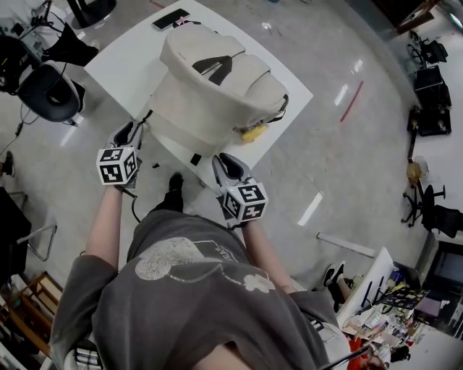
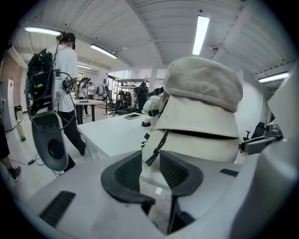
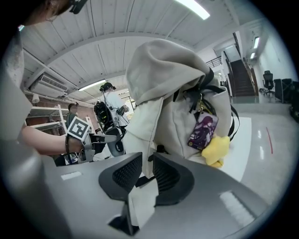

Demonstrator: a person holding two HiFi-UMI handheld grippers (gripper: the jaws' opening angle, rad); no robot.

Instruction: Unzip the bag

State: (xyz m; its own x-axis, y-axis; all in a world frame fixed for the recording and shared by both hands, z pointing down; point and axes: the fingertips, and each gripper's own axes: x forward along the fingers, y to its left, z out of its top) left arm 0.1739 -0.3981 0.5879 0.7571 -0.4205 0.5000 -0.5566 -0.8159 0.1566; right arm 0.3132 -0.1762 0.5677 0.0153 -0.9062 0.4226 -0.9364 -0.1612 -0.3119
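A cream-coloured backpack stands upright on the white table, near its front edge. A yellow plush charm hangs at its right side, next to a picture tag. My left gripper is at the bag's lower left corner. Its jaws stand apart, and a black strap dangles just beyond them. My right gripper is below the bag's front right corner, jaws apart with nothing clamped. In the gripper views the bag rises close ahead of the left gripper and the right gripper.
A phone lies at the table's far corner. An office chair stands left of the table. A person with a backpack rig stands beyond the table in the left gripper view. More chairs and gear line the room's right side.
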